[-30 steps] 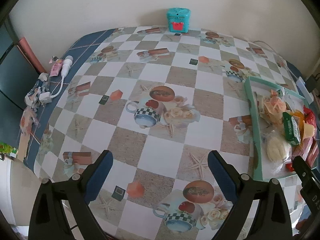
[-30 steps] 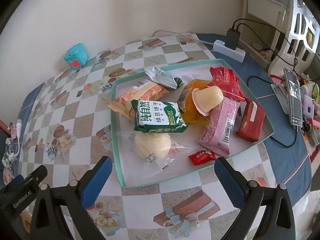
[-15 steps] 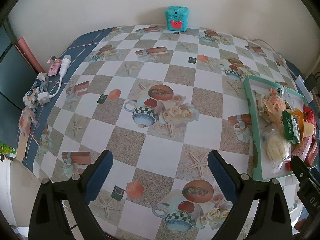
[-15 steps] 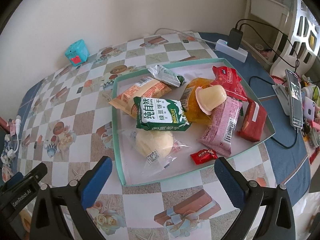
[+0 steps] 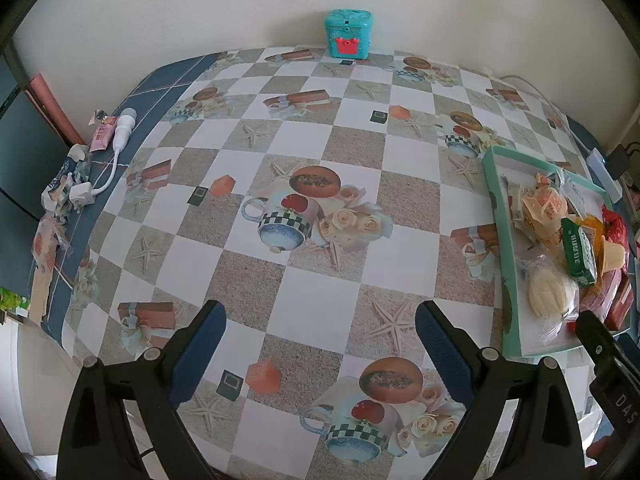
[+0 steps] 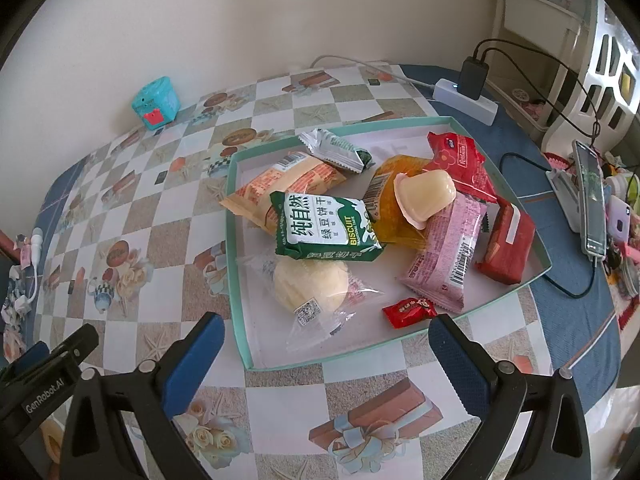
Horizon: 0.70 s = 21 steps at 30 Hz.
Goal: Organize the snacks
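— Where are your hands right now?

— My left gripper (image 5: 320, 344) hangs over the patterned cloth of the counter (image 5: 304, 288), its fingers (image 5: 200, 348) spread wide with nothing between them. My right gripper (image 6: 320, 354) sits at the near edge of the teal tray (image 6: 236, 280), its fingers (image 6: 456, 360) equally wide and empty.

— And the snacks?

— All piled in that tray, which lies toward the right side of the counter. A green biscuit pack (image 6: 326, 226) lies on top near the middle, partly over an orange-and-cream packet (image 6: 280, 184). Just below it is a round pale bun in a clear wrapper (image 6: 310, 284). A jelly cup (image 6: 424, 196) lies tilted on an orange pouch (image 6: 390, 216), next to a pink packet (image 6: 448, 256). A red bar (image 6: 506, 246) leans at the tray's right wall, a red bag (image 6: 460, 164) sits behind the cup, a silver-and-green wrapper (image 6: 336, 148) lies near the far wall, and a small red candy (image 6: 410, 310) is at the near wall, just beyond my right finger.

— Anything else on the counter?

— A teal box with a red crab (image 5: 350, 34) at the far edge against the wall, a white power strip (image 6: 466, 98) at the far right corner, and a phone on a stand (image 6: 590, 196) along the right edge.
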Each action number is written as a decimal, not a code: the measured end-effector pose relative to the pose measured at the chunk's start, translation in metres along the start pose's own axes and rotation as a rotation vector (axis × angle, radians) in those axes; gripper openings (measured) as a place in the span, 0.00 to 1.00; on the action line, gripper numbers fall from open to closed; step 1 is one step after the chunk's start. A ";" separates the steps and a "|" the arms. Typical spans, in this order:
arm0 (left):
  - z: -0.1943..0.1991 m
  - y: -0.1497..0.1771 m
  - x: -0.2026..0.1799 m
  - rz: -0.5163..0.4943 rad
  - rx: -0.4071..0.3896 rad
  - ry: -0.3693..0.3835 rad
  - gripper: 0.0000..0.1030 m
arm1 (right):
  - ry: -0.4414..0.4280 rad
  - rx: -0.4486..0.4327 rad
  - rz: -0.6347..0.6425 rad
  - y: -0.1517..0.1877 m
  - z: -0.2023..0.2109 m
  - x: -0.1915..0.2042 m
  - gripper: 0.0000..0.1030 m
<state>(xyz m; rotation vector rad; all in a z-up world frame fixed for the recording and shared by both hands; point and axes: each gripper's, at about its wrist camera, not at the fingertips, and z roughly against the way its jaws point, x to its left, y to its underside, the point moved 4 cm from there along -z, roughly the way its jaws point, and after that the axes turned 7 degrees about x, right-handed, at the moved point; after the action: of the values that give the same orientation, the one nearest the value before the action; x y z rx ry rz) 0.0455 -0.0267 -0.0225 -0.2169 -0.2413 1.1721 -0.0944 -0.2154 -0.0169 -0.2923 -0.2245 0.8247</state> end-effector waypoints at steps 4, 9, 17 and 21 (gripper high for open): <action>0.000 0.000 0.001 0.006 0.004 0.000 0.93 | 0.000 0.001 0.000 0.000 0.000 0.000 1.00; -0.001 0.000 0.001 0.009 0.005 0.001 0.93 | -0.001 0.001 0.001 0.001 0.000 0.000 1.00; -0.003 0.000 0.002 0.015 0.008 -0.004 0.93 | 0.000 0.001 0.001 0.000 0.000 0.000 1.00; -0.003 0.000 0.002 0.017 0.008 -0.004 0.93 | 0.000 0.002 0.000 0.000 0.000 0.000 1.00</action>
<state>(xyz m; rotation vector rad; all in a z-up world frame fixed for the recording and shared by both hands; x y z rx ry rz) 0.0470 -0.0247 -0.0256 -0.2099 -0.2392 1.1902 -0.0944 -0.2151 -0.0168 -0.2906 -0.2240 0.8246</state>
